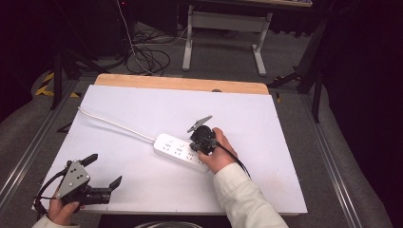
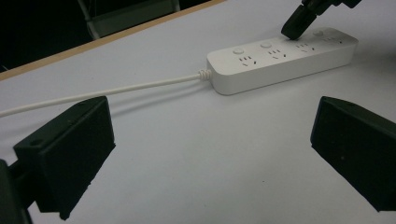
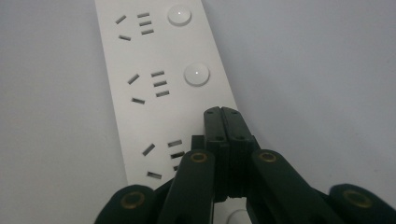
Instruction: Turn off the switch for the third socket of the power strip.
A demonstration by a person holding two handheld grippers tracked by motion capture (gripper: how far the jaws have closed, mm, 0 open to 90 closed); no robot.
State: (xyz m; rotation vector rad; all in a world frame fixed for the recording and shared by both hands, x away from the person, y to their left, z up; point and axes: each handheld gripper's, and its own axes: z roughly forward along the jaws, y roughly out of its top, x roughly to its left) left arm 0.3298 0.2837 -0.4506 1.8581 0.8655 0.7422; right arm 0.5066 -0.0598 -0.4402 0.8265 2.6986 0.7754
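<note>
A white power strip [image 1: 177, 150] lies near the middle of the white table [image 1: 142, 109], its cord [image 1: 114, 124] running off to the far left. My right gripper [image 1: 198, 144] is held nose-down over the strip. In the right gripper view its jaws [image 3: 222, 113] are shut together with nothing between them, and the tips sit on the strip [image 3: 154, 93] in line with its round buttons [image 3: 196, 74]. My left gripper [image 1: 103, 171] hovers near the front left corner, open and empty. Its view shows the strip [image 2: 280, 58] ahead and the right gripper's tip [image 2: 298, 24] touching it.
The cord [image 2: 116, 91] crosses the table ahead of my left gripper's jaws. A wooden strip [image 1: 180, 84] edges the table's far side. Beyond it are the legs of a white stand [image 1: 223, 33] and loose cables [image 1: 147, 57] on the floor.
</note>
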